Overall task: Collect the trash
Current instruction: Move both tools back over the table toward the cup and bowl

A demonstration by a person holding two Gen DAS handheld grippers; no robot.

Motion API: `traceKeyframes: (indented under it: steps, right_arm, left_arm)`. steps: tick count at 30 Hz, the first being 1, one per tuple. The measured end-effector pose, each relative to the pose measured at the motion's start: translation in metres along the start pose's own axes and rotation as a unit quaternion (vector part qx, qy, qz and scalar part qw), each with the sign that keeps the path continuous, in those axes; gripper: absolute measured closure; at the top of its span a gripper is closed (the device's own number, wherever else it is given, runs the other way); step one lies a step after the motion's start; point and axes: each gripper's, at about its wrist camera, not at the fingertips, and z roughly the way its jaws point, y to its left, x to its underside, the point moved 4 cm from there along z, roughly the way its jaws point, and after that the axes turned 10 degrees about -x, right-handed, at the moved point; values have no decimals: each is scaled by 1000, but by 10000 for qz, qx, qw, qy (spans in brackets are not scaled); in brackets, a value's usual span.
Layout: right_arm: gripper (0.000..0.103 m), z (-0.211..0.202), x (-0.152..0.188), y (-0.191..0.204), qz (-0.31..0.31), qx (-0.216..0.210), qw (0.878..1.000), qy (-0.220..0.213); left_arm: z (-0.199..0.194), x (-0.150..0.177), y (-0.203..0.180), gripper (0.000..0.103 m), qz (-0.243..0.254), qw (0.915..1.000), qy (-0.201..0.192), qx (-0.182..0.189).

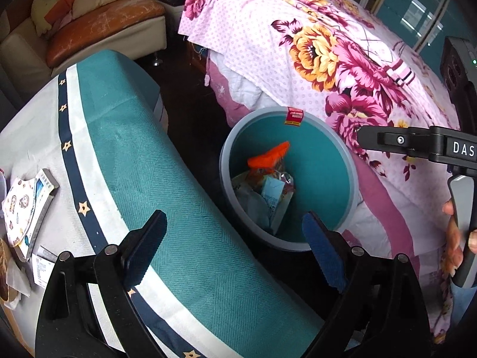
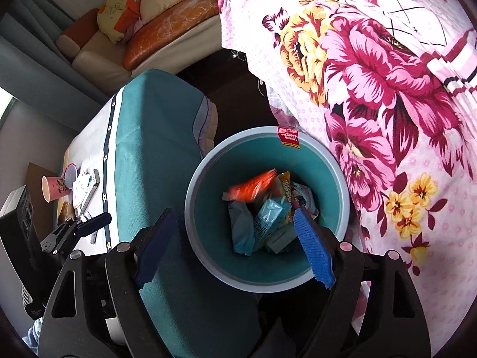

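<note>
Trash filled the bottom of the bin (image 2: pixel 268 280): an orange wrapper (image 2: pixel 253 188), blurred as if just dropped, lay atop a blue carton (image 2: pixel 268 217) and other packets. We held the right tool (image 2: pixel 235 247) spread wide and empty directly above it, so we judged the drop step done. Our left tool (image 1: pixel 235 247) was also released, beside the counter (image 1: pixel 125 155), where a booklet (image 1: pixel 44 191) and scraps waited; next we needed to reach there.
</note>
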Motion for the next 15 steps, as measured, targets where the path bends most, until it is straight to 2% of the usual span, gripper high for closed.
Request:
traceKeyframes:
  steps: [3,15]
  right_arm:
    - [21,2,4,8,-7,70,10000,57]
    - [21,9,15,61,-344,122,9992,179]
  left_arm:
    - [-3,6,11,10,-101,9999,16,14]
    - [-26,34,58,8,-542,9985,-101,-70]
